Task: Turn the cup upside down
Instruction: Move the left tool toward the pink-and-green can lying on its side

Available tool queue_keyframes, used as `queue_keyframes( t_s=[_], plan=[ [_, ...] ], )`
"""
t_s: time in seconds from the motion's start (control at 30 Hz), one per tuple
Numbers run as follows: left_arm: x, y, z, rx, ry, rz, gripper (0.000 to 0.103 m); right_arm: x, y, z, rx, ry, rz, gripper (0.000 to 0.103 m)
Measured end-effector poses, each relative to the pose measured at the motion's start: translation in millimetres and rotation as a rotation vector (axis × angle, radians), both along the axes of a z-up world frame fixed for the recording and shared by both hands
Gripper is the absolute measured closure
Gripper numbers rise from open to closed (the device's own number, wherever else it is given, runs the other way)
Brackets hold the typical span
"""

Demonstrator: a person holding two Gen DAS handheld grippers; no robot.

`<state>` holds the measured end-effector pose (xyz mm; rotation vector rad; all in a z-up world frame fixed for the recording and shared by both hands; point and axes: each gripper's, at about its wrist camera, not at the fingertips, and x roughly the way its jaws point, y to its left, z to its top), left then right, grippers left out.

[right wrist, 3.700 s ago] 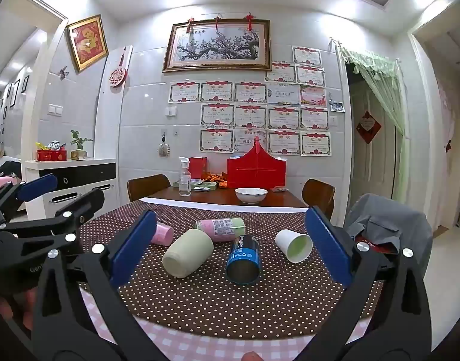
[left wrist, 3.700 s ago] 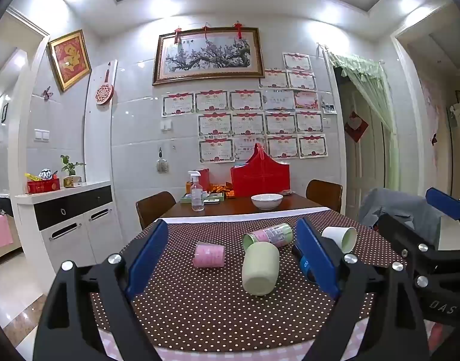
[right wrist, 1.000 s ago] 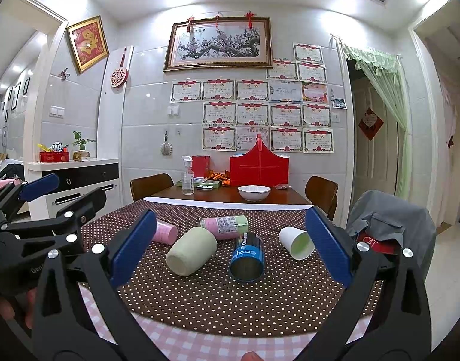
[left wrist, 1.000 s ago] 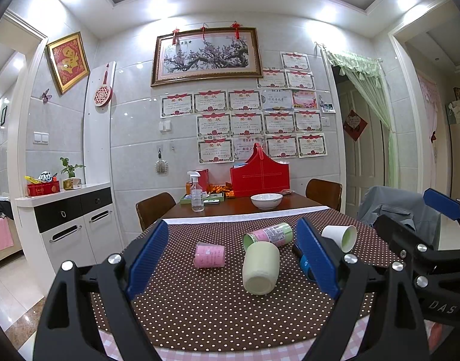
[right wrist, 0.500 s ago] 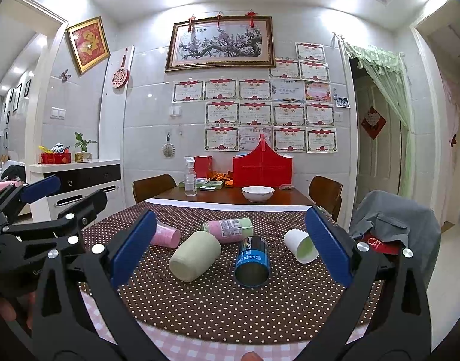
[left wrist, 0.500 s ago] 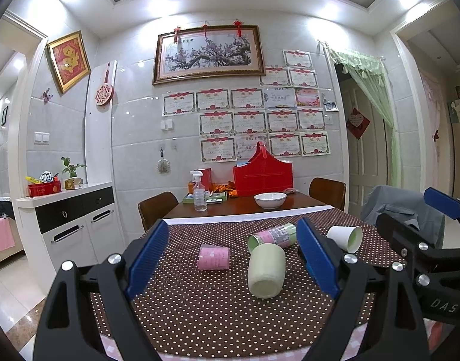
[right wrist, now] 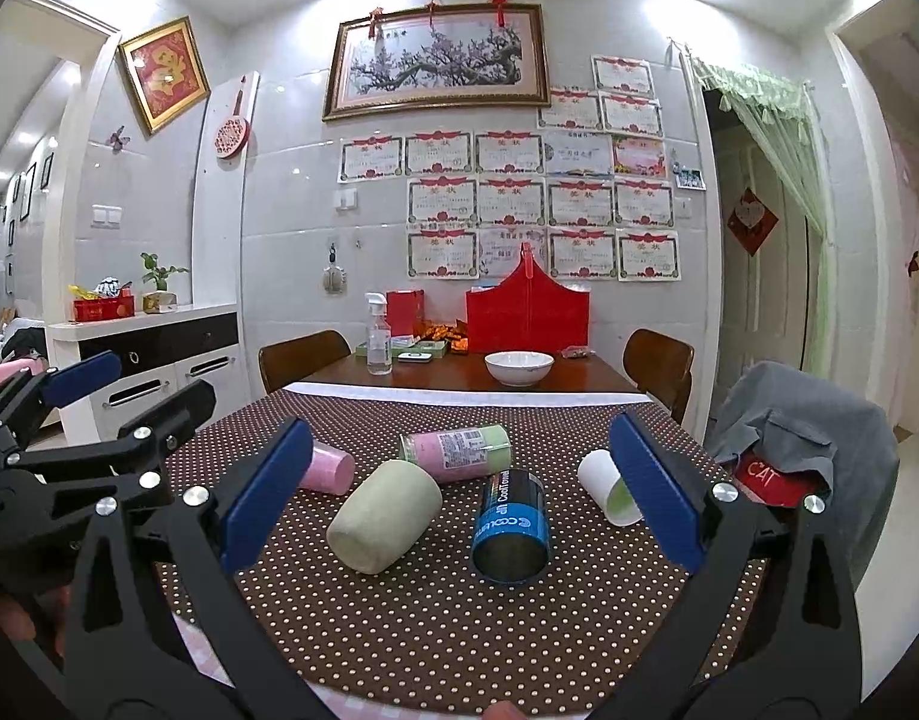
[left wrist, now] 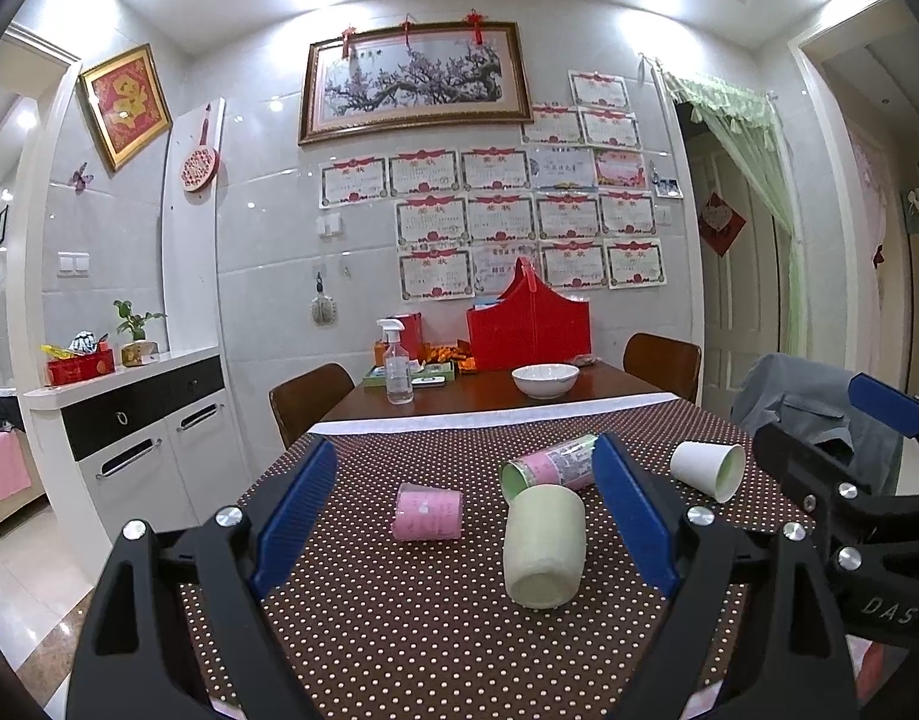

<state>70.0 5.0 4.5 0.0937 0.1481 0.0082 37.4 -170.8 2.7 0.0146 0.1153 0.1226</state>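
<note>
Hidden: the blue can (right wrist: 511, 527) shows only in the right wrist view; in the left view the left tool's right finger (left wrist: 630, 513) covers it. The white paper cup (right wrist: 603, 483) is partly behind the right tool's right finger (right wrist: 654, 495).
Hard to read: print on the pink-and-green can (left wrist: 549, 467) is blurred.
Changed: against half a second ago the cups sit slightly larger and lower in both views; none has shifted on the cloth.
Left tool (left wrist: 465, 516): spread wide, holding nothing, above the near edge of the worktop (left wrist: 399, 630).
Right tool (right wrist: 459, 495): spread wide, empty.
Task's thing: the pale green cup (left wrist: 543, 546) lies on its side mid-cloth, base toward the camera.
Around: pink cup (left wrist: 428, 515) on its side left of it, apart; white bowl (left wrist: 545, 380) and spray bottle (left wrist: 397, 369) far back.
</note>
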Motion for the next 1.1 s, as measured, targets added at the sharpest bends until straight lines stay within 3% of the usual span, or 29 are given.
queue_keyframes(
  t_s=[0.27, 0.5, 0.8, 1.1],
  plan=[
    [40.2, -3.8, -3.4, 0.012, 0.065, -0.009, 0.017, 36.9, -5.3, -0.9, 0.015, 0.065, 0.002, 0.006],
    [89.2, 0.9, -16.9, -0.035, 0.182, -0.046, 0.017, 81.2, -14.7, -13.8, 0.020, 0.154, -0.003, 0.006],
    [169.4, 29.0, -34.2, -0.146, 0.445, -0.088, 0.017, 134.0, -32.9, -30.4, -0.013, 0.245, -0.015, 0.006],
    [250.9, 11.0, -39.0, -0.104, 0.637, -0.172, 0.017, 194.2, -45.7, -35.7, -0.060, 0.342, -0.007, 0.006]
  ],
)
